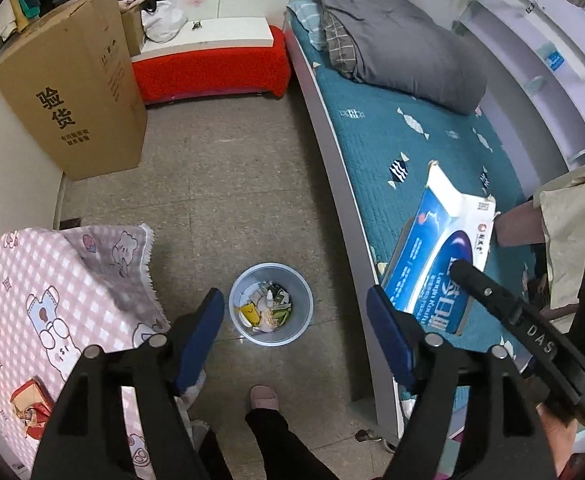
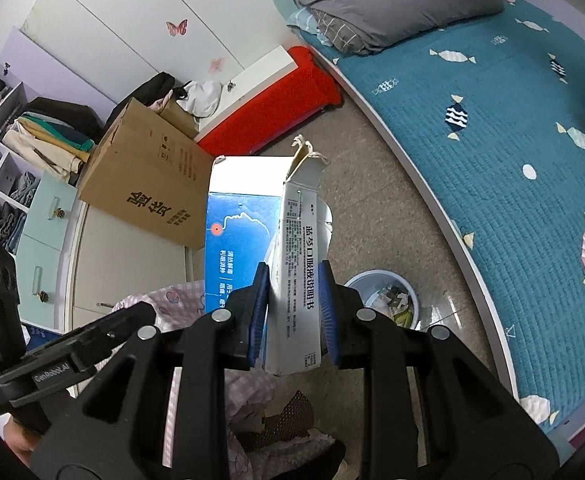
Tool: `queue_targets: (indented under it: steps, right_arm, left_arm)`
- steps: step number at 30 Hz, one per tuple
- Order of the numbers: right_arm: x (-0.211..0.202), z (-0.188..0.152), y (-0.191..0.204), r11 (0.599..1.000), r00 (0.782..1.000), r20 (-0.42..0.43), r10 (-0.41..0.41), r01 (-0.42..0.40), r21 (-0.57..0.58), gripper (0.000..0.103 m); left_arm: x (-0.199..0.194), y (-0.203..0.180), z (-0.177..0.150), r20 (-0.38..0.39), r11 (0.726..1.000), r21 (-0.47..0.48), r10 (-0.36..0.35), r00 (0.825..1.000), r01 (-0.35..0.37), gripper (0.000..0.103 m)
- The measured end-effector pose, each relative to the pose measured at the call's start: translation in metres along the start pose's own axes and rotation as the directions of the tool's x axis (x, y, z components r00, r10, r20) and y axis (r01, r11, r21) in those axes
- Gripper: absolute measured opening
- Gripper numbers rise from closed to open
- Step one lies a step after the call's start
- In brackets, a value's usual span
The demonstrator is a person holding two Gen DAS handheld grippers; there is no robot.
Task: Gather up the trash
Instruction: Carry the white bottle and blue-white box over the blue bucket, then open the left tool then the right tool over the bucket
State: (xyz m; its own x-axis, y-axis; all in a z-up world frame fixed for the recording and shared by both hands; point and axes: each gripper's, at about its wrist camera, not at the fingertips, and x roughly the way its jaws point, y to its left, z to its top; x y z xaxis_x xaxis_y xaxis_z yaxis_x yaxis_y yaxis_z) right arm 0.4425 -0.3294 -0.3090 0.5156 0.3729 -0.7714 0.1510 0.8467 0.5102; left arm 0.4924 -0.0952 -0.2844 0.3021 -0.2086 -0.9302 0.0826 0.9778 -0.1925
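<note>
My right gripper (image 2: 294,276) is shut on a blue and white medicine box (image 2: 292,248), held upright in the air above the floor; the box also shows in the left wrist view (image 1: 436,256), to the right of the bin. My left gripper (image 1: 295,308) is open and empty, hovering over a small grey trash bin (image 1: 270,334) that holds several scraps. The bin also shows in the right wrist view (image 2: 376,282), just right of the held box. Crumpled red and yellow wrappers (image 1: 32,404) lie on the pink checked tablecloth (image 1: 36,280) at lower left.
A large cardboard box (image 1: 76,92) stands at the left wall, a red bench (image 1: 212,64) at the back. A bed with a teal quilt (image 1: 404,148) and grey bedding (image 1: 396,40) runs along the right. A person's leg and slipper (image 1: 264,400) are below the bin.
</note>
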Motion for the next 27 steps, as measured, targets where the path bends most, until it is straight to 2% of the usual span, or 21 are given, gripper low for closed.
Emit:
queue_targets:
  steps: [11, 27]
  right_arm:
    - [0.016, -0.004, 0.009, 1.000, 0.999, -0.044, 0.020, -0.021, -0.021, 0.025]
    - [0.032, -0.006, 0.017, 0.999, 0.996, -0.088, 0.029, -0.032, -0.033, 0.025]
  left_arm:
    - [-0.010, 0.013, 0.004, 0.021, 0.999, -0.031, 0.035, 0.999, -0.034, 0.075]
    - [-0.007, 0.028, 0.006, 0.005, 0.996, -0.068, 0.053, 0.999, -0.052, 0.075]
